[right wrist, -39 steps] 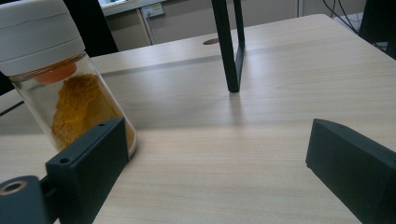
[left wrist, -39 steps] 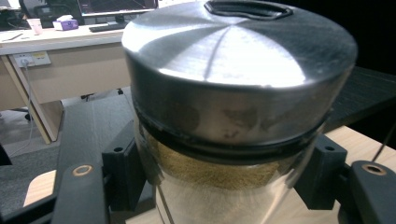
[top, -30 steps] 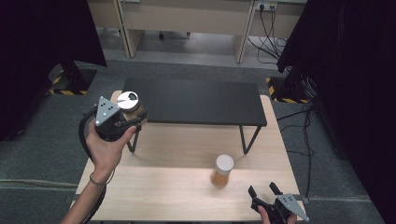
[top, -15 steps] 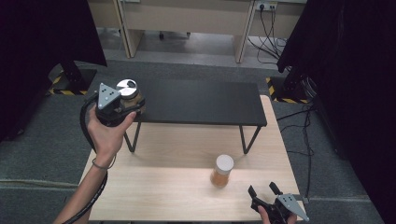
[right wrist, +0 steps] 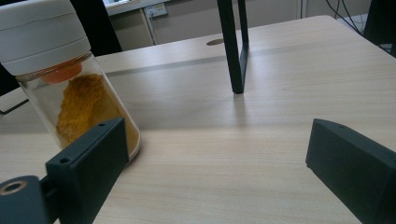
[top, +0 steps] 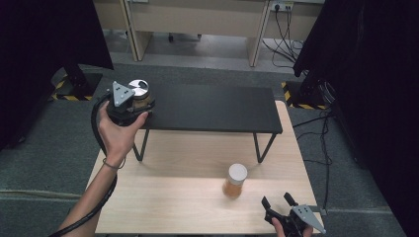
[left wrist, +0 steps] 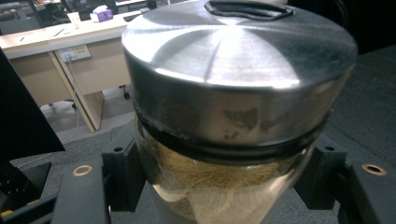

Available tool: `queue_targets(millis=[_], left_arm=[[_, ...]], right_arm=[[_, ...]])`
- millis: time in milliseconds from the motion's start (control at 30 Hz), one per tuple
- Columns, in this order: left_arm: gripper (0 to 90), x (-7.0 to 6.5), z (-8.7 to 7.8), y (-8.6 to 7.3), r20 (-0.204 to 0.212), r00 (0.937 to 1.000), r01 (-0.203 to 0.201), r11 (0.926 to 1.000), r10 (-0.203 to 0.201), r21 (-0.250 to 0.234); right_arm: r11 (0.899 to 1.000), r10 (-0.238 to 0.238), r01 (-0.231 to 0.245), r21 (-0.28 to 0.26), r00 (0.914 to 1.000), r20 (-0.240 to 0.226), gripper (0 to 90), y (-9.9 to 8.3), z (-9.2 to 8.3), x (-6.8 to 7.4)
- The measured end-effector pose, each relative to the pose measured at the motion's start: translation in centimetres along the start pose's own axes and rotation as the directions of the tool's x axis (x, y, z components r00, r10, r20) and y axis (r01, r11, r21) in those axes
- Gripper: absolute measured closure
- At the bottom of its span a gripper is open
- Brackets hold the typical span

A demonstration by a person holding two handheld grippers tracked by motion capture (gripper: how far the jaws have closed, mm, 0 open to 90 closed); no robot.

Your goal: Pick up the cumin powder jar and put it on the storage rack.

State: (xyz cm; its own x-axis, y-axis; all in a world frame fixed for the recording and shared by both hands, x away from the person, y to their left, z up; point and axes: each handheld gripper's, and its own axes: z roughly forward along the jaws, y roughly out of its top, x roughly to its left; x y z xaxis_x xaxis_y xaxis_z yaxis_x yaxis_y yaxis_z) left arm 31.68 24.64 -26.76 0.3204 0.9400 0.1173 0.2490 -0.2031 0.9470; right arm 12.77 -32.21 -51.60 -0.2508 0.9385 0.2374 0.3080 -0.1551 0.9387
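**Steel-lidded jar held at the shelf's left end, right gripper idle at the near edge**

Nearest in, the right gripper (top: 277, 204) sits at the front edge of the wooden table (top: 163, 202), jaws spread wide with nothing but bare wood between them. In its own view the boards run open and flat ahead. Just off its left jaw stands the white-capped jar of yellow powder (right wrist: 65, 79), upright on the table, close beside the jaw but apart from it. From above, that jar (top: 235, 180) has free tabletop all round, and the table's right edge is not far off.

Further back, the black shelf (top: 212, 106) spans most of the table's width on thin black legs (top: 262, 148); one leg (right wrist: 232, 46) plants itself straight ahead of the right gripper. Low clearance under the shelf, a broad bare top above.

Over at the shelf's left end, the left gripper (top: 132, 104) is clamped on the steel-lidded jar (top: 139, 92), the hand wrapped behind it. Its own view has the jaws pressed to the glass either side, brown powder inside, lid (left wrist: 238, 60) looming large. Whether the jar's base touches the shelf I cannot tell. Beyond lie grey carpet and pale desks (top: 197, 19).
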Motion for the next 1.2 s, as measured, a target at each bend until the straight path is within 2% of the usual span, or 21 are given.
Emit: queue_targets(millis=[300,667,733,933,1000,1200], left_arm=[[30.5,0.1,1.0,0.2,-0.009,0.9999,0.008,0.9992,-0.008,0.039],[30.4,0.5,2.0,-0.3,-0.006,0.9992,0.04,0.9976,-0.04,0.057],[30.4,0.7,2.1,-0.5,-0.003,0.9983,0.059,0.9969,-0.059,0.052],[30.4,0.9,2.3,-0.4,0.001,0.9978,0.066,0.9964,-0.066,0.052],[30.4,1.0,2.4,-0.6,0.002,0.9962,0.087,0.995,-0.087,0.049],[30.3,1.0,2.5,-2.0,0.0,0.9916,0.13,0.9916,-0.13,-0.002]], right_arm=[[1.0,-0.002,0.002,0.003,1.0,-0.001,6.2,0.0,0.0,0.0],[1.0,0.0,0.0,0.006,1.0,-0.004,6.2,0.0,0.1,0.0],[1.0,-0.003,0.004,0.005,1.0,-0.004,6.2,0.0,0.1,0.0],[1.0,-0.003,0.003,0.006,1.0,-0.005,6.2,0.0,0.1,0.0],[1.0,-0.004,0.004,0.008,1.0,-0.009,6.2,0.0,0.2,0.0],[1.0,-0.007,0.007,0.009,0.9999,-0.012,6.2,0.0,0.2,0.2]])
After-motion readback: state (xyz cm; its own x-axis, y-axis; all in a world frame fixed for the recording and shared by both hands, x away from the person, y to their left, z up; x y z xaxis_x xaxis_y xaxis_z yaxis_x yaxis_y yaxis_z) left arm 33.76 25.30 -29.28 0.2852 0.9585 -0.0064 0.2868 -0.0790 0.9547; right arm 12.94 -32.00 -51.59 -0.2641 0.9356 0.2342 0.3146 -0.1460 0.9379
